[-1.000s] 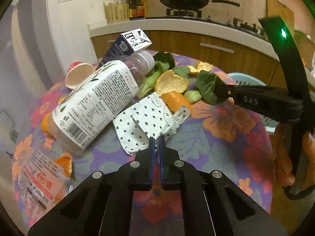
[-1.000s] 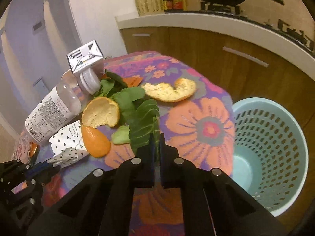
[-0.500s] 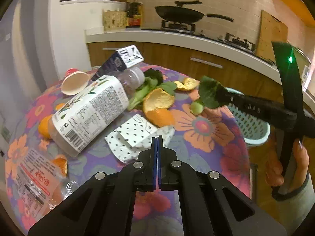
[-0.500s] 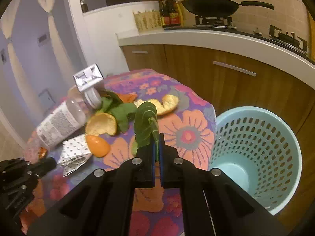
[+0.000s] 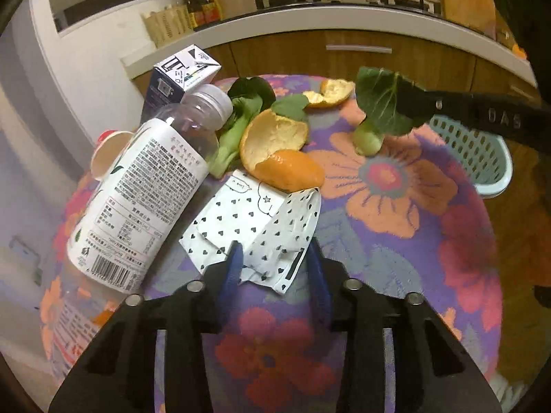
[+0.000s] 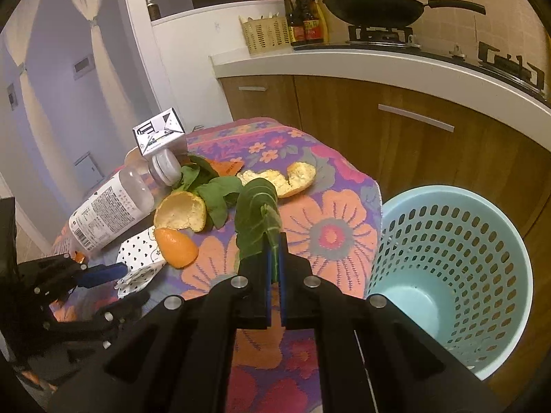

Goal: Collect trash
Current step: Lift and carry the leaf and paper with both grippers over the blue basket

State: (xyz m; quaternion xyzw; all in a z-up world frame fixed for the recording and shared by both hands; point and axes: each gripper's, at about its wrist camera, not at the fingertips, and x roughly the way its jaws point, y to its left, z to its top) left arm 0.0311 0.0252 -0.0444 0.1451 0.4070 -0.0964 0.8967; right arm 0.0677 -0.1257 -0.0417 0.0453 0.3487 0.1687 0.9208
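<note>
My left tool (image 5: 273, 258) is opening around the white heart-printed paper wrapper (image 5: 255, 227), beside the clear labelled plastic bottle (image 5: 151, 186); before it was clenched. My right tool (image 6: 273, 258) grips the green leafy vegetable (image 6: 256, 218), now lifted off the tabletop (image 5: 396, 241).

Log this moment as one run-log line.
left gripper: opening around heart-print wrapper | right gripper: shut on green leaf, above table | basket: nothing visible inside

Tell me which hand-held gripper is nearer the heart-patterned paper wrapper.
Left. The left hand-held gripper has its opening jaws straddling the near edge of the heart-patterned paper wrapper. The right hand-held gripper is off to the side, holding a bok choy leaf.
</note>
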